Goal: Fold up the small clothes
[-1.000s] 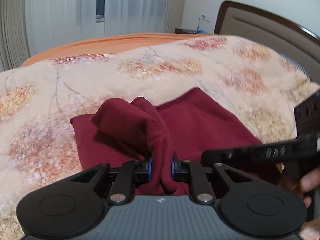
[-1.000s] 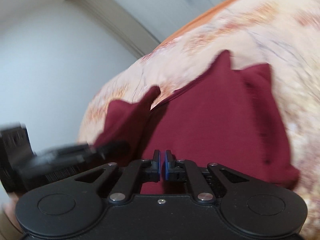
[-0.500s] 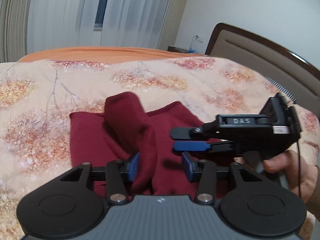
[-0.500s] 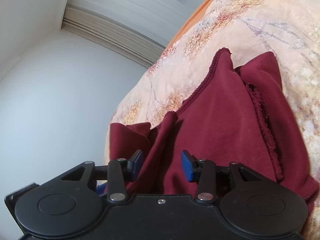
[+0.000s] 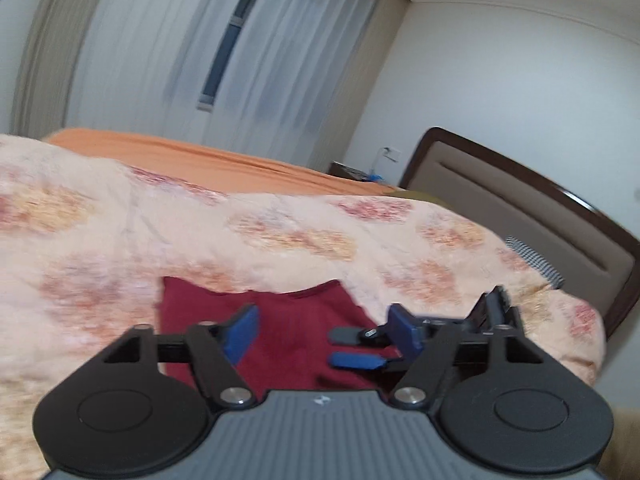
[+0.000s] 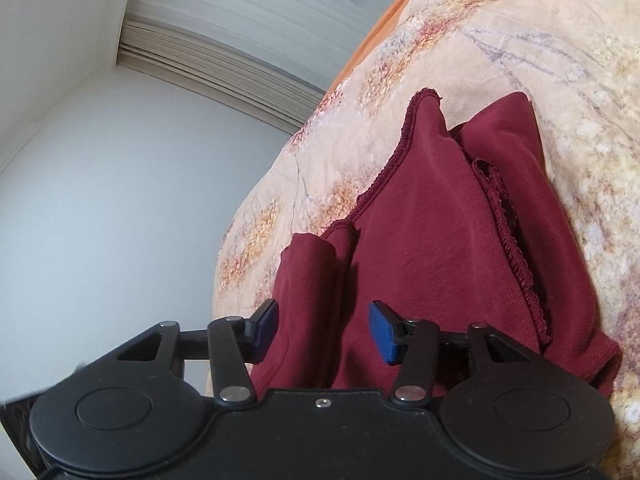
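A dark red garment [image 6: 432,240] lies partly folded on the flowered quilt [image 6: 540,60], with a sleeve laid over its body and a rolled fold at its left edge. My right gripper [image 6: 324,330] is low over its near edge with jaws opening. The rolled fold stands between the blue pads [image 6: 384,334], which do not press on it. In the left wrist view the garment [image 5: 296,320] lies flat beyond my left gripper [image 5: 324,336]. Its jaws are wide and still opening, with nothing between them. My right gripper [image 5: 336,347] reaches in from the right over the cloth.
The quilt [image 5: 280,232] covers the bed, and an orange sheet [image 5: 200,156] shows behind it. A padded headboard [image 5: 520,208] stands at the right, a nightstand [image 5: 352,170] at the back. Curtains [image 5: 160,60] hang behind the bed.
Both grippers' jaws have opened and let go of the red cloth. My left gripper has risen and drawn back, and the raised fold it held has dropped flat.
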Demonstrator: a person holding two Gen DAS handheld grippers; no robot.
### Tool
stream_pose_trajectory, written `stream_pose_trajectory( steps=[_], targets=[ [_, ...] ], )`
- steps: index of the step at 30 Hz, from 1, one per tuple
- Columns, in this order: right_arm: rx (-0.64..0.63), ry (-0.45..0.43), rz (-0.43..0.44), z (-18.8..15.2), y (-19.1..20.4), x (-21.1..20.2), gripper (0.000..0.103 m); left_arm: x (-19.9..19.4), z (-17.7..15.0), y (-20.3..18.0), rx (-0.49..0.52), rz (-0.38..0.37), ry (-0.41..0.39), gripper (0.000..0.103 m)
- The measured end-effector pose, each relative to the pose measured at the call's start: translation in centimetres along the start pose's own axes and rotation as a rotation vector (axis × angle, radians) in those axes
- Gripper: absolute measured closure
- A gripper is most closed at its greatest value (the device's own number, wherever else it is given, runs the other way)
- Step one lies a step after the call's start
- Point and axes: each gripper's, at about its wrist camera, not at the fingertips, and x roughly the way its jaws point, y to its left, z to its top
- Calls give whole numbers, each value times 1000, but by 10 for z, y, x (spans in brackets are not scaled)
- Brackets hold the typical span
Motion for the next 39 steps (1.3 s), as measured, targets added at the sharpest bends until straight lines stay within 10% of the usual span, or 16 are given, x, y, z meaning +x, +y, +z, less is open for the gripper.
stream_pose_trajectory(
  steps=[14,16,17,21,32,39],
  targets=[
    [-19,33,-26,-1,5,1,45,28,-91,-75,679,140,212,23],
    [-17,38,-26,-1,6,1,42,49,-96,-74,710,182,236,39],
    [-13,40,-25,-1,7,1,41,56,-96,-71,697,195,250,61],
    [-6,46,-18,3,12,5,30,43,-79,-51,474,142,160,83],
    [-3,71,0,5,38,45,32,7,-58,-28,261,84,-1,88],
    [-44,98,-89,7,49,68,88,16,-66,-27,256,64,18,88]
  ],
)
